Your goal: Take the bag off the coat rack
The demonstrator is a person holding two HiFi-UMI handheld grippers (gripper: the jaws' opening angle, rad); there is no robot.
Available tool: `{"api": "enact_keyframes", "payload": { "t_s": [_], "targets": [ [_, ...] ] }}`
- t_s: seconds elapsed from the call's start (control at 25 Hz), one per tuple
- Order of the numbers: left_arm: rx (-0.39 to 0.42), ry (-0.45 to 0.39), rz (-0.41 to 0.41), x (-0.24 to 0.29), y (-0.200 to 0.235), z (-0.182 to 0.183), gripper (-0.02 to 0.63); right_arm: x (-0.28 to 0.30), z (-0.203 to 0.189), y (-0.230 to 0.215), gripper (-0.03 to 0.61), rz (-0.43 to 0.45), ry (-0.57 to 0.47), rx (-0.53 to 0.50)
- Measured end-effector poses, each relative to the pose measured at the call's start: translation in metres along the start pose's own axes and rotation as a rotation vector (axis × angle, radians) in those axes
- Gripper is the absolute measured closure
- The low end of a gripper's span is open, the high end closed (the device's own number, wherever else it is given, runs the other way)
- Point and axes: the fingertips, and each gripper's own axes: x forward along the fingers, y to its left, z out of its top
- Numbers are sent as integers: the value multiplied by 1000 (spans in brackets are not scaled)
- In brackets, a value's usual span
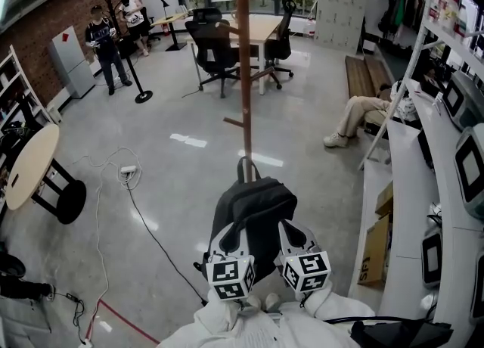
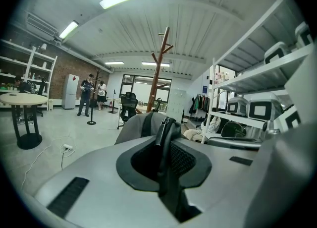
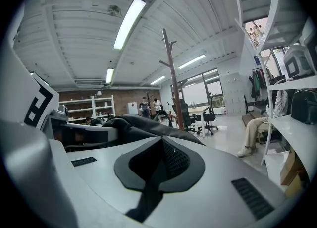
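One bag (image 1: 253,214) between left gripper (image 1: 227,242) and right gripper (image 1: 295,239), straps (image 2: 166,138) in both.

Black fabric backpack (image 1: 253,214) is upright, top carry loop raised, close in front of the tall brown wooden coat rack (image 1: 243,51) with upward-angled pegs, covering its base.

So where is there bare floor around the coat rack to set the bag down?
Widest bare floor: left of the coat rack, between it and the round table, though a white cable with a power strip crosses it. A narrower strip lies between the rack and the white counter. Crowded: office chairs behind the rack, a seated person's legs at right.
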Motion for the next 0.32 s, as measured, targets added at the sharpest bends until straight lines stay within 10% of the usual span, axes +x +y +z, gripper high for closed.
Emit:
{"api": "enact_keyframes", "payload": {
  "t_s": [0.32],
  "targets": [
    [22,32,-49,1,-10,-6,578,-4,-1,-2,567,-10,2,9]
  ]
}}
